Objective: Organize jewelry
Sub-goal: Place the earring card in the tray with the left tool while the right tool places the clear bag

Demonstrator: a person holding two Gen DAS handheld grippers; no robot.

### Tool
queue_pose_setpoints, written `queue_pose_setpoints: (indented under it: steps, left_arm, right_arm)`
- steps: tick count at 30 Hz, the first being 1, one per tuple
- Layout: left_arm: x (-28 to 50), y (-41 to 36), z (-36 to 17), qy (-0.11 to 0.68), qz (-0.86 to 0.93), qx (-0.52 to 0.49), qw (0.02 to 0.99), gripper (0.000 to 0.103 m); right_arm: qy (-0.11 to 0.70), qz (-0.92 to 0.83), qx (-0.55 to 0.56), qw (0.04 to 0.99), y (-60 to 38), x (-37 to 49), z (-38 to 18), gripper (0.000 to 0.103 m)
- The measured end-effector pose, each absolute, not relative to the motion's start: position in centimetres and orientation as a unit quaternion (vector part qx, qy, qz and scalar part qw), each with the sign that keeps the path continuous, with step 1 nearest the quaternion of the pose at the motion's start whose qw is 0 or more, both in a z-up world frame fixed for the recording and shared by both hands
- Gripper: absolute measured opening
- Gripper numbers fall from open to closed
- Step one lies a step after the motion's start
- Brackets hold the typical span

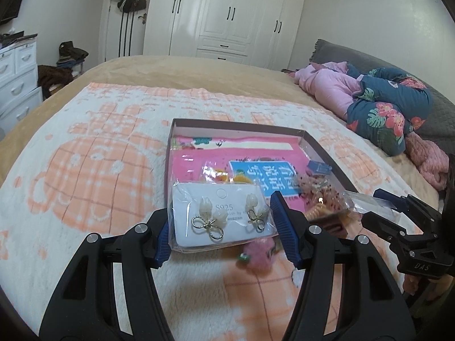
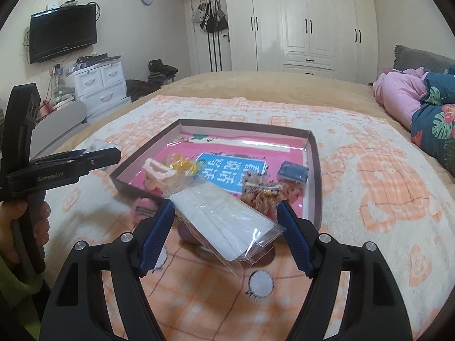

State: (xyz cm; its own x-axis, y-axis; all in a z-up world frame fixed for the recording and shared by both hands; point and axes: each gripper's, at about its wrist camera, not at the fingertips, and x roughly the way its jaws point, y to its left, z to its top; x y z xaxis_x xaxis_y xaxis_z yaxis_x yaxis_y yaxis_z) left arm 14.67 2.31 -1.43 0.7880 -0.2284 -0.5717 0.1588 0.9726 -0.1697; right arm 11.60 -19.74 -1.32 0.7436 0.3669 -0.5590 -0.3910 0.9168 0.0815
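A shallow dark box (image 1: 321, 145) (image 2: 314, 170) lined in pink lies on the bed and holds hair ties, a clip and a small blue box (image 2: 293, 171). My left gripper (image 1: 220, 221) is shut on an earring card in a clear bag (image 1: 219, 216), just in front of the box's near edge. My right gripper (image 2: 224, 227) is shut on a second clear bag with a white card (image 2: 224, 223), also near the box's front edge. Each gripper shows in the other's view, the right one (image 1: 381, 199) and the left one (image 2: 93, 153).
A pink fluffy hair tie (image 1: 258, 255) (image 2: 143, 206) lies on the orange-and-white blanket (image 1: 99, 170) in front of the box. Folded pink and floral bedding (image 1: 384, 102) sits at the right. A white drawer unit (image 2: 99, 85) and a wardrobe (image 2: 298, 22) stand beyond the bed.
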Motion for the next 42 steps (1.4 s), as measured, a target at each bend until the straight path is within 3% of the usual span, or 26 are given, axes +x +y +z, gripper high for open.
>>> queue_pose_setpoints:
  steps: [42]
  left_arm:
    - [24.2, 0.6, -3.7, 0.35, -0.093, -0.047, 0.931, 0.053]
  right_arm:
    - [0.326, 0.162, -0.037, 0.931, -19.8, 21.2, -3.5, 0.072]
